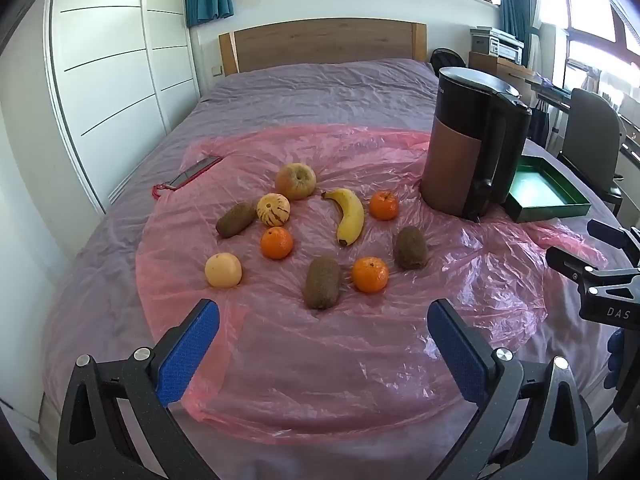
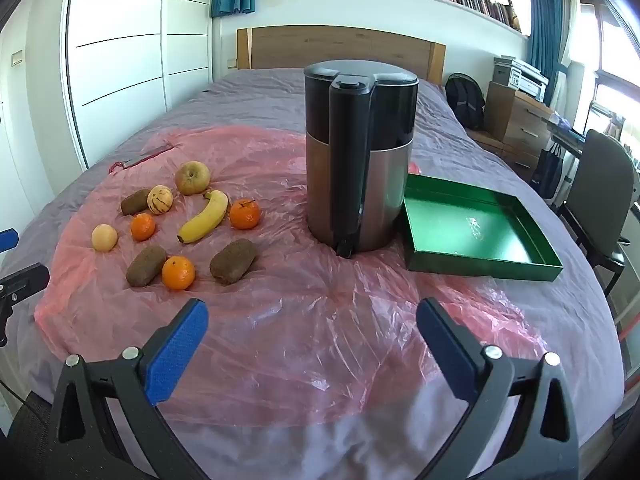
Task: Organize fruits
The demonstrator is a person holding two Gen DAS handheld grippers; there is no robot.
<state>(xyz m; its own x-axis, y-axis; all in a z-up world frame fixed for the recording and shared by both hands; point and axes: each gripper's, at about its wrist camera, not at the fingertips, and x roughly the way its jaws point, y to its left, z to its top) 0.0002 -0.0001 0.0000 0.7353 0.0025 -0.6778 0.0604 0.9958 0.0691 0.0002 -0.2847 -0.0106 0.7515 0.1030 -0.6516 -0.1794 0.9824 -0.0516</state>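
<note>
Fruit lies loose on a pink plastic sheet [image 1: 320, 360] spread over the bed. There is a banana [image 1: 349, 216], an apple [image 1: 295, 181], a striped yellow fruit [image 1: 273, 209], a pale round fruit [image 1: 223, 270], three tangerines [image 1: 370, 274] and three kiwis [image 1: 322, 282]. The same banana [image 2: 205, 216] and apple [image 2: 192, 177] show at the left of the right wrist view. A green tray [image 2: 476, 236] sits empty to the right. My left gripper [image 1: 323, 344] hangs open in front of the fruit, holding nothing. My right gripper [image 2: 312, 340] is open too, over bare plastic.
A tall black and brown kettle [image 2: 360, 160] stands between the fruit and the tray. A red phone [image 1: 196, 171] lies at the sheet's far left. A chair [image 2: 604, 196] and a desk stand right of the bed, a white wardrobe [image 1: 116, 80] to the left.
</note>
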